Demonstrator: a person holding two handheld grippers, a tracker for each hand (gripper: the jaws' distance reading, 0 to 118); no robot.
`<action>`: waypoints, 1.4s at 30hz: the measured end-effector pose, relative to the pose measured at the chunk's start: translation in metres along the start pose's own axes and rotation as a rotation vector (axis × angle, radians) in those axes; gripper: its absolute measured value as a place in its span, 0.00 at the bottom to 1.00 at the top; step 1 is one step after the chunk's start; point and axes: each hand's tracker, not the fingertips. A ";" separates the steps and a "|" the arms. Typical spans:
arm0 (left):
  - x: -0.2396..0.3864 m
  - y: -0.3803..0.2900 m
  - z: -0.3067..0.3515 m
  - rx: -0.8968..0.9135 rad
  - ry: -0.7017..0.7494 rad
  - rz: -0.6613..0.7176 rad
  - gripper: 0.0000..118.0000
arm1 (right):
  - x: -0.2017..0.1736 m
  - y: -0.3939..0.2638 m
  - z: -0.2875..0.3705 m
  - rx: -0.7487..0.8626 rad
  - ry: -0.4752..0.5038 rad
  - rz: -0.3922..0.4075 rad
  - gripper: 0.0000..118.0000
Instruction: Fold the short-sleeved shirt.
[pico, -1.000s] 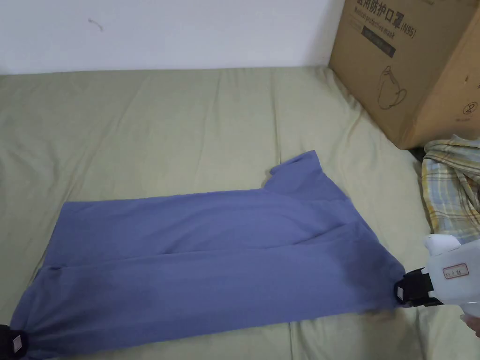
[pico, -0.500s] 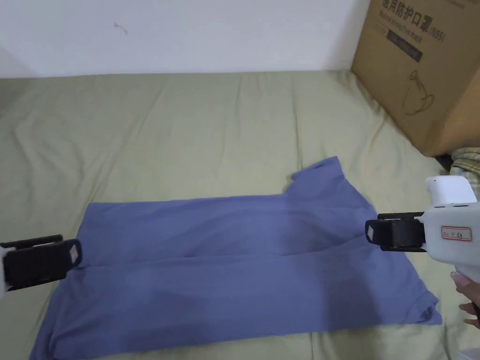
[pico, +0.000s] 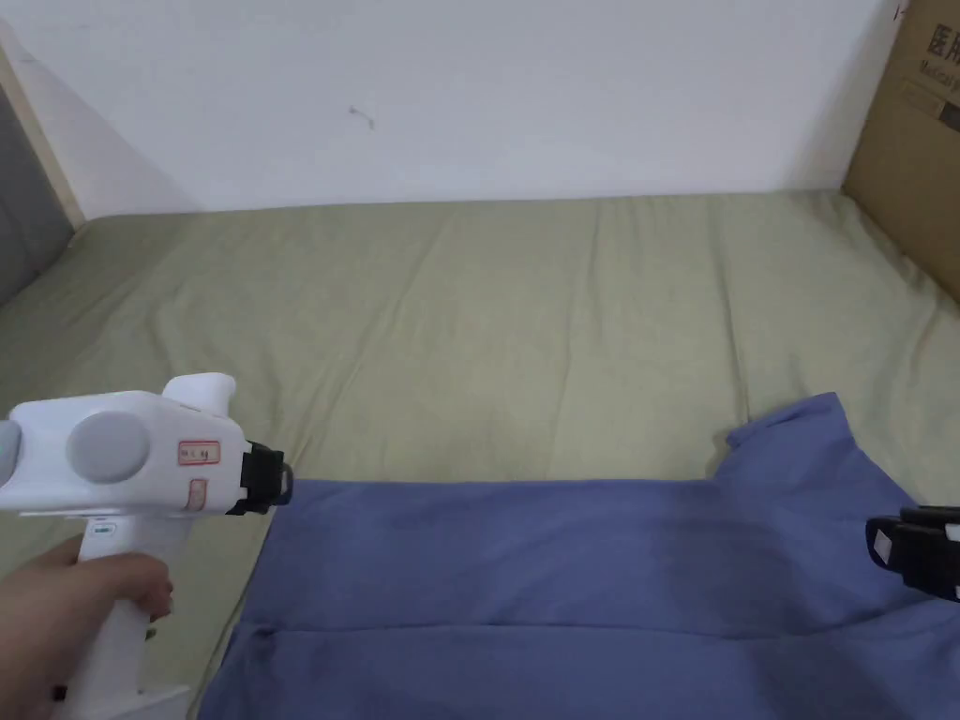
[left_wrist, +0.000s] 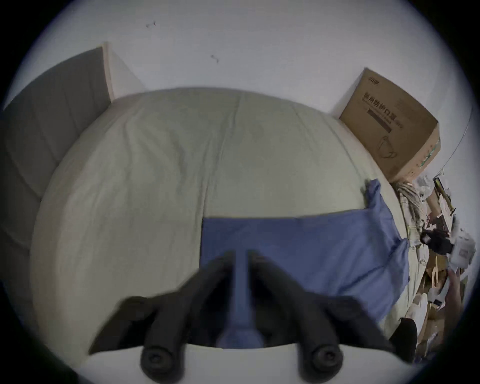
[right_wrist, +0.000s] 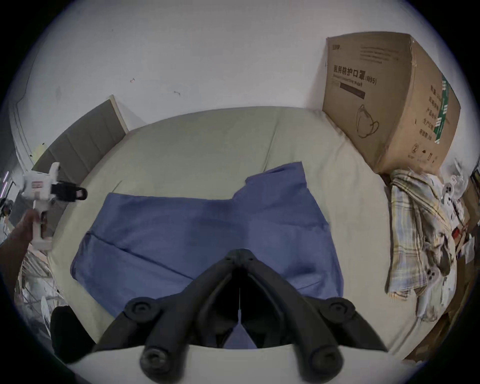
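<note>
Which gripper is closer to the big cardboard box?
Right. The right gripper hovers over the shirt's sleeve end, below the box; the left gripper is at the far hem end.

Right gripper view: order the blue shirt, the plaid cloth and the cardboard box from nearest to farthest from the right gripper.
From the right gripper:
1. Blue shirt: directly under and ahead of the jaws, spread on the bed.
2. Plaid cloth: off to the right, at the bed's edge.
3. Cardboard box: far right, against the wall.
</note>
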 end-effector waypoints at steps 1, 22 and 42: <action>-0.007 0.005 -0.017 -0.015 0.004 0.001 0.85 | 0.001 -0.002 -0.004 -0.011 -0.003 -0.012 0.00; -0.001 0.016 -0.031 -0.021 0.031 -0.034 0.00 | 0.083 0.055 -0.093 -0.089 -0.053 -0.178 0.00; -0.009 0.009 -0.025 -0.019 0.006 0.028 0.00 | 0.103 0.135 -0.214 -0.232 -0.061 -0.258 0.00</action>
